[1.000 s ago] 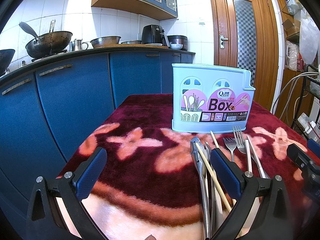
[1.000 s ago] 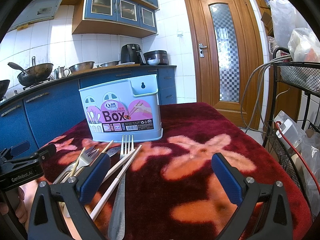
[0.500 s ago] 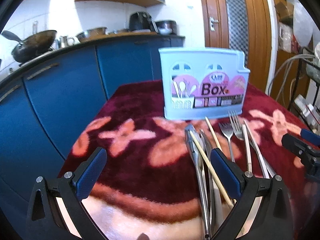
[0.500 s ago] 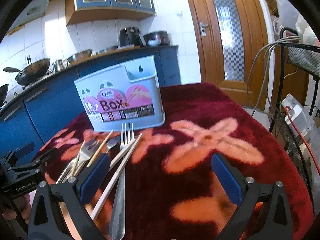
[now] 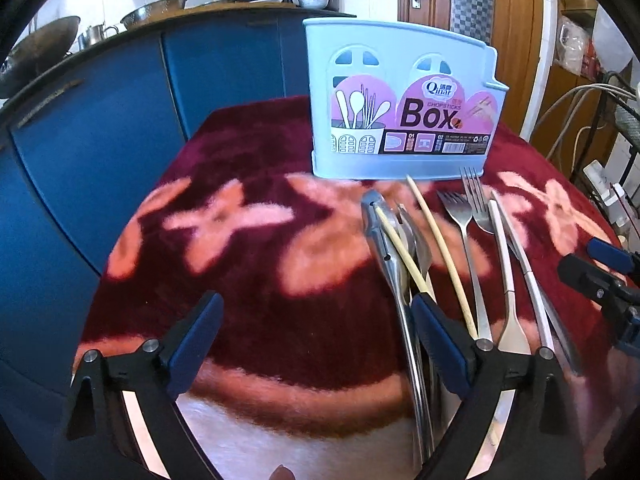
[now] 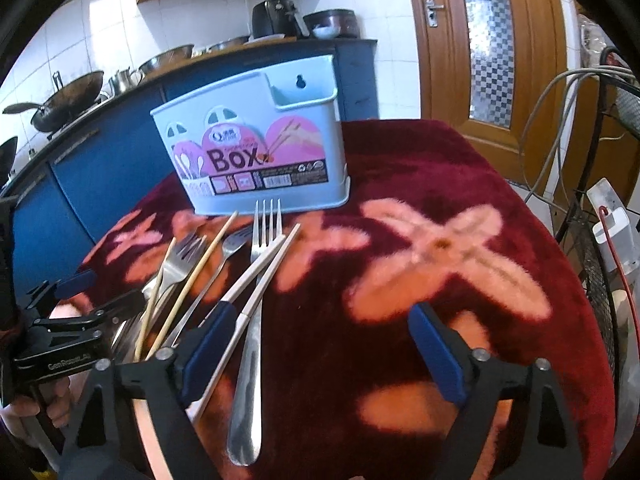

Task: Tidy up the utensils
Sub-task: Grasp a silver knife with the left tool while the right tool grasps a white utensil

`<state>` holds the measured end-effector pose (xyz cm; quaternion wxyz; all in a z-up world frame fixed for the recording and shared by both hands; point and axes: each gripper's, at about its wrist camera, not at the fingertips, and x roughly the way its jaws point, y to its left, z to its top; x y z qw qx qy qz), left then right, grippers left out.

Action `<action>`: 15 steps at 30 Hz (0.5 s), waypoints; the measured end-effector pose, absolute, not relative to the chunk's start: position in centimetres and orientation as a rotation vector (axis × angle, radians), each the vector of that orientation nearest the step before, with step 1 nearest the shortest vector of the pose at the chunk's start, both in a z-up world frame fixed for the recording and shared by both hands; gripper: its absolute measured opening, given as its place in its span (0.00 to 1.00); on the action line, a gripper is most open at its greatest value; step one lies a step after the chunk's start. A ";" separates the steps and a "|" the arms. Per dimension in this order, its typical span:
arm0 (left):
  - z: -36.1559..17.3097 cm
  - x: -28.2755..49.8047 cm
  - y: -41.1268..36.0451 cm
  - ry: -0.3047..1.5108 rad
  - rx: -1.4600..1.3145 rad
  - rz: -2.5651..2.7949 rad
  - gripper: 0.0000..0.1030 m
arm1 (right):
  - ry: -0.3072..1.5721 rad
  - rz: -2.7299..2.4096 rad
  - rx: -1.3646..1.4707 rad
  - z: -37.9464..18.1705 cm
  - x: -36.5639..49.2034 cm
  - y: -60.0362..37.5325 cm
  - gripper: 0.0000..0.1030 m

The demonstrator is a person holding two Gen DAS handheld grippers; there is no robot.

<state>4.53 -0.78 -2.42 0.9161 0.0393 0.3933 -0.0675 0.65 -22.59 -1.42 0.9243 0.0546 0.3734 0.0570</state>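
Observation:
A light blue utensil box (image 5: 400, 100) (image 6: 256, 160) stands upright at the back of the red floral tablecloth (image 5: 248, 272). In front of it lie metal tongs (image 5: 380, 248), wooden chopsticks (image 5: 436, 248) (image 6: 200, 272), forks (image 5: 464, 224) (image 6: 262, 240) and white chopsticks (image 5: 504, 248) (image 6: 264, 268). My left gripper (image 5: 316, 340) hovers left of the pile, its jaws closing over bare cloth. My right gripper (image 6: 322, 350) hovers at the pile's right side, jaws closing. One fork's handle lies below, between its fingers, and is not gripped.
Blue kitchen cabinets (image 5: 100, 140) with a wok (image 6: 68, 98) and pots on top run along the left and back. A wooden door (image 6: 492, 40) is behind. A wire rack (image 6: 600, 240) with cables stands close to the table's right edge.
Both grippers have tipped downward and moved a little forward toward the table, so the box and utensils look nearer. The jaws of both stand slightly narrower.

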 end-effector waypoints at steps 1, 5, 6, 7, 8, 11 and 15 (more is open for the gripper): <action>-2.4 4.5 -0.8 0.811 0.079 -0.139 0.92 | 0.774 0.121 0.108 -1.5 0.7 -22.5 0.80; -2.3 5.0 -0.7 0.824 0.079 -0.134 0.88 | 0.804 0.137 0.100 -1.5 1.3 -22.3 0.73; -2.3 5.3 -0.7 0.832 0.080 -0.135 0.88 | 0.815 0.143 0.099 -1.5 1.6 -22.2 0.72; -2.2 5.6 -0.7 0.841 0.080 -0.138 0.88 | 0.822 0.147 0.100 -1.5 1.8 -22.1 0.70; -2.2 5.8 -0.7 0.848 0.080 -0.141 0.87 | 0.833 0.153 0.103 -1.5 2.1 -22.1 0.68; -2.1 6.7 -0.8 0.876 0.087 -0.161 0.81 | 0.858 0.168 0.115 -1.5 2.8 -21.9 0.66; -1.9 7.6 -1.3 0.911 0.099 -0.192 0.69 | 0.899 0.186 0.130 -1.6 3.8 -21.6 0.60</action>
